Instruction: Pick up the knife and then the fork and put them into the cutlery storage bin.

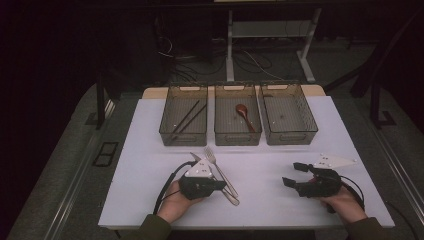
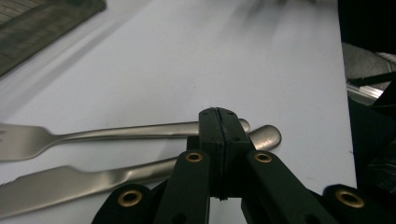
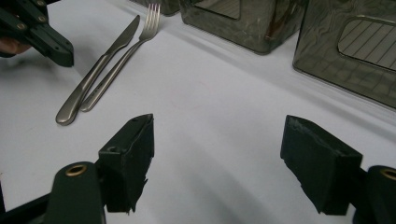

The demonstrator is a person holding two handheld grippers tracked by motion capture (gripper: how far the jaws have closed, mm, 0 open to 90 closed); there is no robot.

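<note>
The left hand-held gripper sits near-left on the white bench, jaws pressed tight together w/ nothing between them; in the left gripper view the closed tips lie just over the handle ends of the fork and knife, not clamping either. Fork & knife lie side by side, touching or nearly so, handles toward the near edge, tines pointing far-left toward the bins. The right hand-held gripper rests near-right, well apart from the cutlery, jaws spread wide & empty; its black pads frame bare bench. Three smoky see-through bins stand in a row at the far side: left bin holds dark chopsticks, middle bin holds a reddish-brown spoon, right bin looks empty bar a small speck. No brand, label or writing is legible on cutlery, bins or grippers; too small/dim to tell.
</note>
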